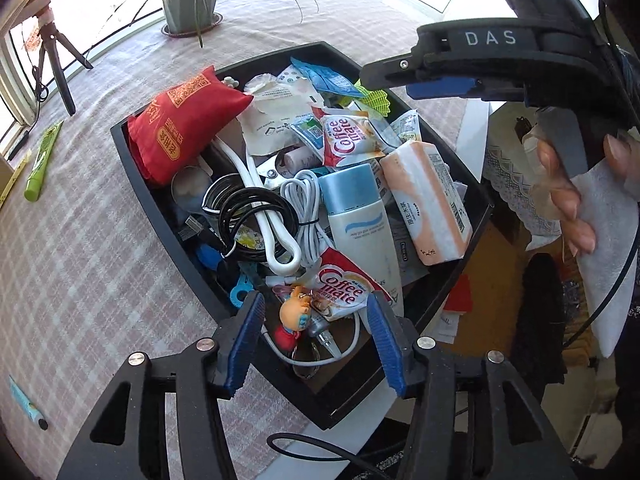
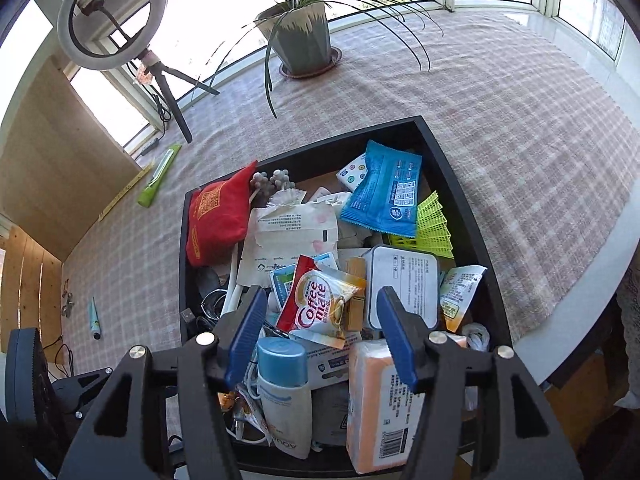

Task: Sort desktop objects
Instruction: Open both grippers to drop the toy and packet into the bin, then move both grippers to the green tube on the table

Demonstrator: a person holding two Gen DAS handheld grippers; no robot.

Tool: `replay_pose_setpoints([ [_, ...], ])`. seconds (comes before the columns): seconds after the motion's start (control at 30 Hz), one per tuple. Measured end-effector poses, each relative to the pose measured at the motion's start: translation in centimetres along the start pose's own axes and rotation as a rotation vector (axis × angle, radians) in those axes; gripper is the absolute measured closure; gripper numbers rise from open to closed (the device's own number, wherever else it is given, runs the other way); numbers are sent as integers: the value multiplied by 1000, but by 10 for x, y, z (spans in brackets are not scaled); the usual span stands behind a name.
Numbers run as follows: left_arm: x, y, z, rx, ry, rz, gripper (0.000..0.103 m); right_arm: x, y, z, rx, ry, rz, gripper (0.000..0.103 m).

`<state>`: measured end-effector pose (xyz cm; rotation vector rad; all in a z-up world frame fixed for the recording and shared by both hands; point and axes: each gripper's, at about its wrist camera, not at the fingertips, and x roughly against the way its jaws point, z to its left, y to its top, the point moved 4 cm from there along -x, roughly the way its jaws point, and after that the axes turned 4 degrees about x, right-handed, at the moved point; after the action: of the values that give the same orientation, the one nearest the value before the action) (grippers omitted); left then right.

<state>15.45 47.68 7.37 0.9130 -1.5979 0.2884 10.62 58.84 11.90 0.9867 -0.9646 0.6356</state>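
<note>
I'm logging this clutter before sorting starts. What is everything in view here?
black tray: one, on the table, heaped with items
red pouch: one, tray's far left corner
blue wipes packet: one, tray's far side
yellow-green folding fan: one, beside the wipes packet
Coffee mate sachets: two, red and white, in the tray
lotion bottle: one, white with blue cap, tray centre
tissue pack: one, orange and white, tray's right side
cables: black and white coils, tray's left side
green tube: one, on the tablecloth left of the tray
potted plant: one, grey pot, far table
ring light: one, white, on a tripod
left gripper: open, over the tray's near end
right gripper: open, above the tray
</note>
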Motion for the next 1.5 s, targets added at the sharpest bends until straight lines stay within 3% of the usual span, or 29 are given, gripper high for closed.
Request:
replay_pose_setpoints([
  [0.33, 17, -14, 41, 95, 44, -24, 54, -10, 1, 39, 51, 42, 14, 46],
  [0.7, 43, -47, 140, 307, 137, -50, 54, -30, 10, 118, 145, 113, 39, 46],
  [0.97, 77, -58, 218, 446, 181, -118, 54, -53, 24, 191, 226, 158, 73, 45],
  [1.27, 96, -16, 278, 472, 199, -164, 54, -91, 62, 246, 265, 197, 114, 42],
  [1.5, 64, 40, 318, 457, 184, -140, 53, -140, 111, 262, 188, 248, 122, 42],
])
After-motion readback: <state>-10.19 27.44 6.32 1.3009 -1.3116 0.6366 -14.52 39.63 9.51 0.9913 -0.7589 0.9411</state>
